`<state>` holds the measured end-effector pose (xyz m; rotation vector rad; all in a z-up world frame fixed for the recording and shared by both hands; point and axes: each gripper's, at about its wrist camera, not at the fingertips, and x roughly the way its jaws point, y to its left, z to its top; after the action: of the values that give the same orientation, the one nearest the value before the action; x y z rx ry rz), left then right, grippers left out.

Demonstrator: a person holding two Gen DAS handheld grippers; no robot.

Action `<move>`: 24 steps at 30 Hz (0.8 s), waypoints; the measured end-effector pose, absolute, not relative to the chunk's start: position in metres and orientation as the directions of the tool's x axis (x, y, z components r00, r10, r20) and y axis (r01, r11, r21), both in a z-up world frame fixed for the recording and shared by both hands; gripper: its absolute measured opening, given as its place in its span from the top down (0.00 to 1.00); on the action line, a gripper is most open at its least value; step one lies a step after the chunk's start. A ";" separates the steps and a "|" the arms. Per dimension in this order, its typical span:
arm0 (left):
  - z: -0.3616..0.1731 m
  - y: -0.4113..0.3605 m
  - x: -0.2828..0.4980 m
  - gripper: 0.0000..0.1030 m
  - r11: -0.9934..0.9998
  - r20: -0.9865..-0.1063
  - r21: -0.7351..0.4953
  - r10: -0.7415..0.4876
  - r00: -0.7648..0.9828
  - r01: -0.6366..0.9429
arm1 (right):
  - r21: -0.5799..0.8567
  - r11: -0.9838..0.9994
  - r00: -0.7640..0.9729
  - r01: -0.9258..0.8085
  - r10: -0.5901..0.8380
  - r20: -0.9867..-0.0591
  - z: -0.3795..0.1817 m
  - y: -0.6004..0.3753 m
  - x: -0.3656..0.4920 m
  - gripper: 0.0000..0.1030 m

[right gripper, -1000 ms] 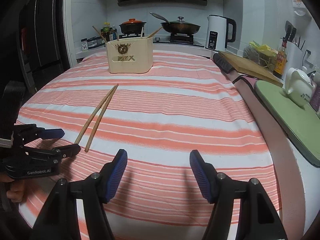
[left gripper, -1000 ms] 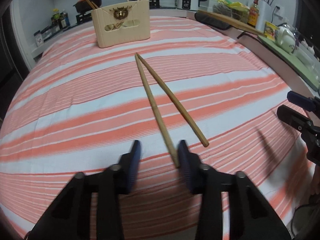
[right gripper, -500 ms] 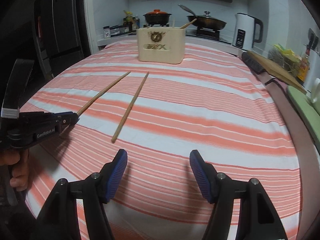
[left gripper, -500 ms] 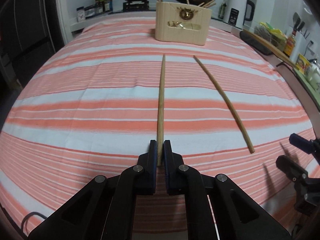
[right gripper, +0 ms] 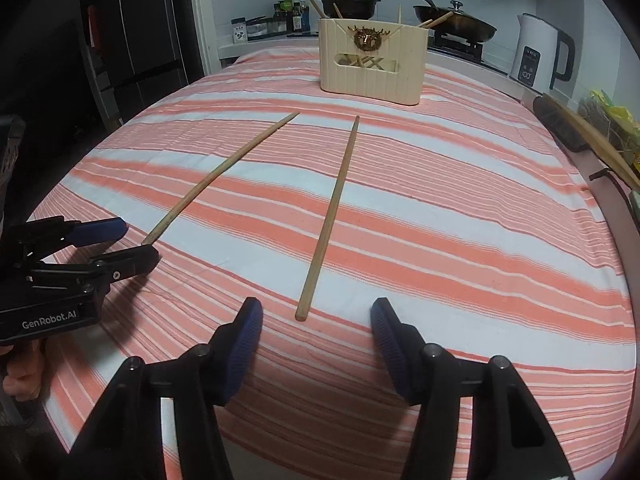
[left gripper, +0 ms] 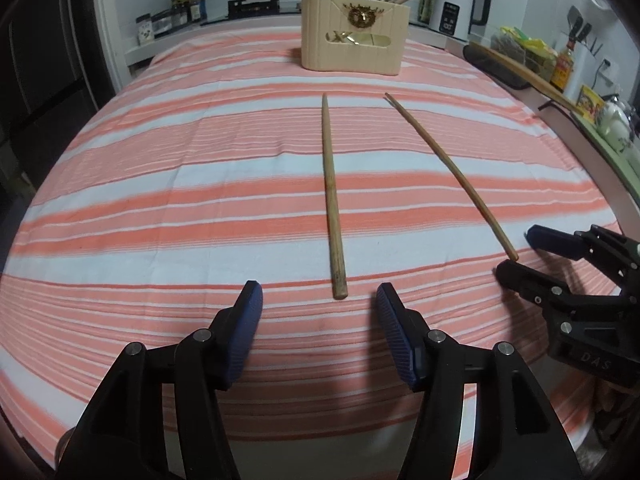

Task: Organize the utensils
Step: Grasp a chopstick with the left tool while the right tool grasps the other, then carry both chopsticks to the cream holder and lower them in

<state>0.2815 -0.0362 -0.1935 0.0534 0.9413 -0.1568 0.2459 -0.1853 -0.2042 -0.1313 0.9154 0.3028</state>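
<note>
Two wooden chopsticks lie apart on the striped cloth, pointing at a cream utensil holder (left gripper: 354,40) (right gripper: 372,64) with several chopsticks in it. The left chopstick (left gripper: 331,200) (right gripper: 216,176) has its near end between the tips of my left gripper (left gripper: 319,292) (right gripper: 138,240). Those jaws are opening and the pads stand clear of the stick. The right chopstick (left gripper: 448,164) (right gripper: 334,208) ends between the tips of my right gripper (right gripper: 316,306) (left gripper: 518,254). Its jaws are closing, with a gap on both sides of the stick.
The striped tablecloth (left gripper: 160,200) covers the whole table. A white kettle (right gripper: 536,52), a pot with an orange lid (right gripper: 348,0) and a wok stand on the counter behind. A wooden board (left gripper: 520,72) lies along the right edge. A hand (right gripper: 20,376) holds the left gripper.
The left gripper closed on one chopstick, drew it apart from the other, and has now opened, leaving it on the cloth. The right gripper came forward to the other chopstick's near end.
</note>
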 end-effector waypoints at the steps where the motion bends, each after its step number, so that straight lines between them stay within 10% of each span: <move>1: -0.194 -0.038 0.282 0.42 0.987 -0.807 -0.014 -0.105 0.581 0.159 | 0.012 0.951 0.573 -0.310 0.196 -0.796 -0.204 -0.185 0.247 0.45; 8: -0.193 -0.048 0.285 0.95 0.984 -0.792 0.000 -0.109 0.601 0.178 | 0.022 0.957 0.579 -0.290 0.193 -0.792 -0.203 -0.184 0.254 0.76; 9: -0.193 -0.047 0.286 0.95 0.985 -0.791 -0.004 -0.110 0.602 0.175 | 0.017 0.957 0.578 -0.290 0.190 -0.794 -0.203 -0.183 0.255 0.94; 24: -0.132 -0.026 0.277 0.96 0.983 -0.711 -0.059 -0.165 0.684 0.176 | 0.034 0.966 0.699 -0.256 0.210 -0.684 -0.133 -0.210 0.240 0.94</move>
<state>0.2766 -0.0257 -0.1316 0.0144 0.7952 -0.1911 0.2398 -0.2097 -0.1330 -0.0650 0.7538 0.2595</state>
